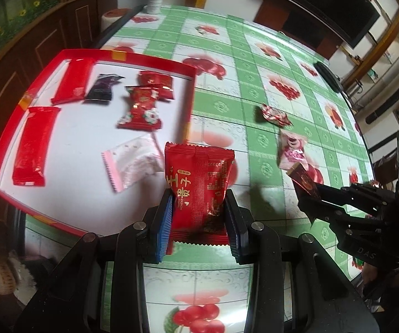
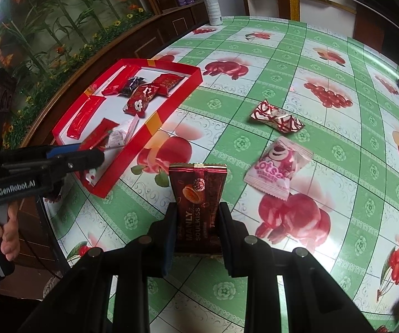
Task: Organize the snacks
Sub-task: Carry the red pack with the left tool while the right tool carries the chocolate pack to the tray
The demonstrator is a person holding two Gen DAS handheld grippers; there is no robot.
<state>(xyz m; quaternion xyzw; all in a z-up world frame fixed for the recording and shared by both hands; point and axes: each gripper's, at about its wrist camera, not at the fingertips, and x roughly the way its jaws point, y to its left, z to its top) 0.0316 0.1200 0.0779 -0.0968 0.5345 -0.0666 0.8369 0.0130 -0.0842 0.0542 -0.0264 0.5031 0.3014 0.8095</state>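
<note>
Two packets are in your grip: your left gripper [image 1: 198, 211] is clenched on a red snack packet [image 1: 199, 183], its lower edge hidden between the blue pads, and your right gripper [image 2: 196, 227] is clamped on a dark brown chocolate bar [image 2: 198, 194], whose bottom end disappears behind the fingers. From the left wrist view the brown bar shows only as a tip poking out past the black jaws at the right edge, and your right hand is too dark there to make out. From the right wrist view your left hand [image 2: 4, 233] is cut off at the frame edge, and the red packet is mostly screened by the left gripper's arm, held over the near corner of the red tray [image 2: 171, 105].

The tray sits at the left side of the table [image 2: 324, 127] and holds two long red bars, a small dark wrapper [image 1: 102, 87], several red sweets [image 1: 141, 108] and a clear pink-edged bag [image 1: 133, 163]; print on all of these is blurred. Out on the green fruit-patterned cloth, well apart from the tray, lie a pink bear-print packet [image 2: 278, 166] and a red-and-white sweet [image 2: 275, 116]. A white spray bottle [image 2: 212, 2] stands at the far edge
</note>
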